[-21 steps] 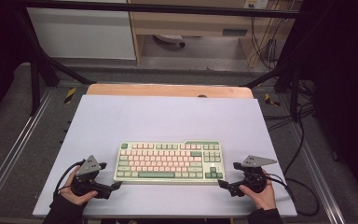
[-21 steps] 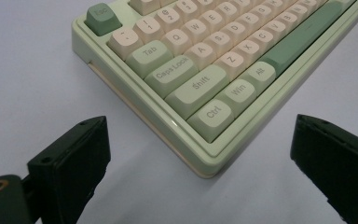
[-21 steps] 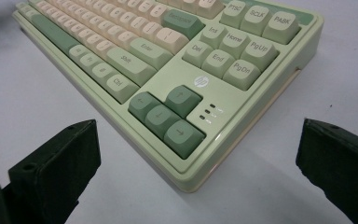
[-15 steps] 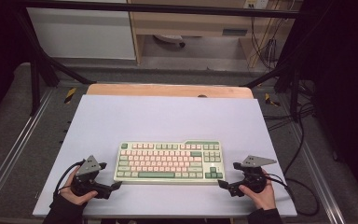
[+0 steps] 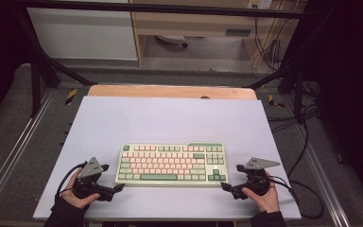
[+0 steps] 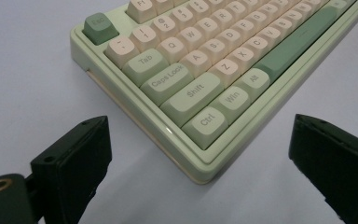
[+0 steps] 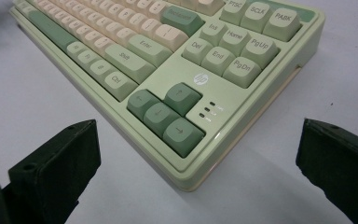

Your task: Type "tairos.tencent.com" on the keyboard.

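A pale green keyboard [image 5: 170, 163] with cream and darker green keys lies flat on the white table top [image 5: 170, 118], near its front edge. My left gripper [image 5: 112, 178] sits at the keyboard's front left corner, held by a hand. In the left gripper view its jaws stand wide apart on either side of the corner by the Ctrl key [image 6: 206, 122], without touching the keyboard [image 6: 191, 60]. My right gripper [image 5: 231, 177] mirrors it at the front right corner. Its open jaws flank the arrow keys [image 7: 165, 112] of the keyboard [image 7: 140, 46], with white table showing on both sides.
A wooden strip [image 5: 170, 91] runs along the table's far edge. Black frame bars [image 5: 42, 71] stand at both sides, and cables [image 5: 307, 142] hang off to the right. A cabinet [image 5: 82, 33] and shelving stand beyond the table.
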`<control>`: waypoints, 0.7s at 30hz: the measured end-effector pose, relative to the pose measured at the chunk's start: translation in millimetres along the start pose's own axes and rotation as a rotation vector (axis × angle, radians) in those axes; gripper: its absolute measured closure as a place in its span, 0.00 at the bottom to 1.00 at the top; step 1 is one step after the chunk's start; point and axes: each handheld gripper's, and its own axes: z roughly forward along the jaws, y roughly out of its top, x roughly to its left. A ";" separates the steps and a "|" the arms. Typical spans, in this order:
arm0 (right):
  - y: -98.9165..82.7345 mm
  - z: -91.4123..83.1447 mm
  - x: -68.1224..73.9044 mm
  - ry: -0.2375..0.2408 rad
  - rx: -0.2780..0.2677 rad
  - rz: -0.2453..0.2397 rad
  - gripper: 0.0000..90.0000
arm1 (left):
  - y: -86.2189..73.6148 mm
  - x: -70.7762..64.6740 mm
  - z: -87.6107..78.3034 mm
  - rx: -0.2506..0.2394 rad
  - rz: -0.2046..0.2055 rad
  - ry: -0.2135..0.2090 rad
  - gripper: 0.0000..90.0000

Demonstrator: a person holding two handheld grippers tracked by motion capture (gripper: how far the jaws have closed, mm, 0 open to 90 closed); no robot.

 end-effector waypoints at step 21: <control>-0.2 1.2 0.1 -0.006 0.005 -0.005 0.00 | 15.7 -2.9 -6.2 -0.044 -0.037 0.035 0.39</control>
